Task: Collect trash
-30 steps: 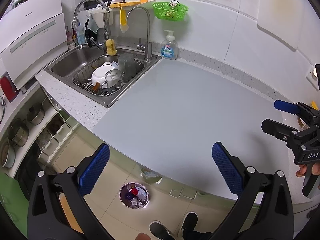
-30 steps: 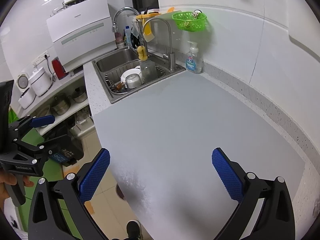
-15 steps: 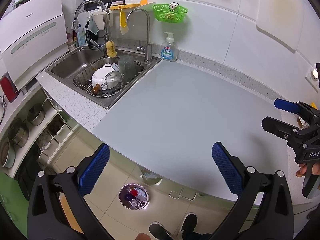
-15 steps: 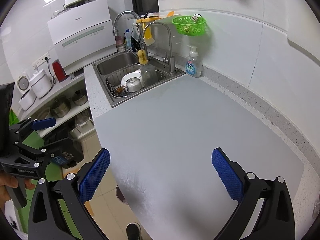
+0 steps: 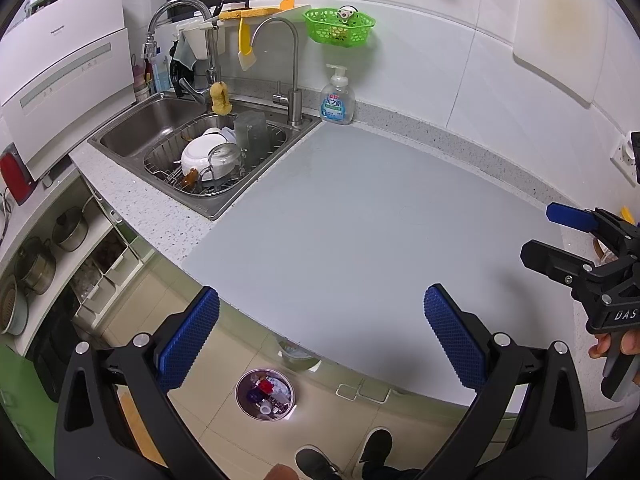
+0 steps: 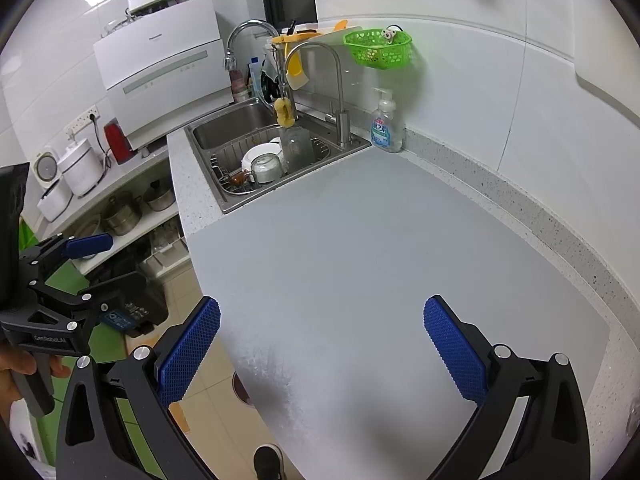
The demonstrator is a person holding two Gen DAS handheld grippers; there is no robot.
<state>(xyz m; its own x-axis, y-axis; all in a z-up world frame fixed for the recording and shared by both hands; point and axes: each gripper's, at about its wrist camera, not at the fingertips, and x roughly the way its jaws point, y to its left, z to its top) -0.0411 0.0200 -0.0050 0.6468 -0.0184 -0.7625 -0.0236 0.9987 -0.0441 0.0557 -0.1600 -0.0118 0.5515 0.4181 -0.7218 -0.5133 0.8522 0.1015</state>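
A round metal trash bin (image 5: 265, 393) stands on the floor below the counter's front edge, with mixed trash inside; only its rim (image 6: 239, 390) shows in the right wrist view. My left gripper (image 5: 320, 332) is open and empty, held above the counter edge over the bin. My right gripper (image 6: 322, 344) is open and empty above the grey counter mat (image 6: 360, 264). Each gripper shows in the other's view: the right one (image 5: 560, 236) at the right edge, the left one (image 6: 90, 264) at the left edge. No loose trash shows on the mat (image 5: 360, 220).
A steel sink (image 5: 200, 152) with dishes in a rack lies at the counter's far left, with two taps and a soap bottle (image 5: 337, 100) beside it. A green basket (image 5: 339, 26) hangs on the wall. Shelves with pots (image 5: 36, 264) stand left. The person's shoes (image 5: 344, 456) are on the floor.
Both views have shifted only slightly; the grippers stay open and empty, and nothing on the counter has moved.
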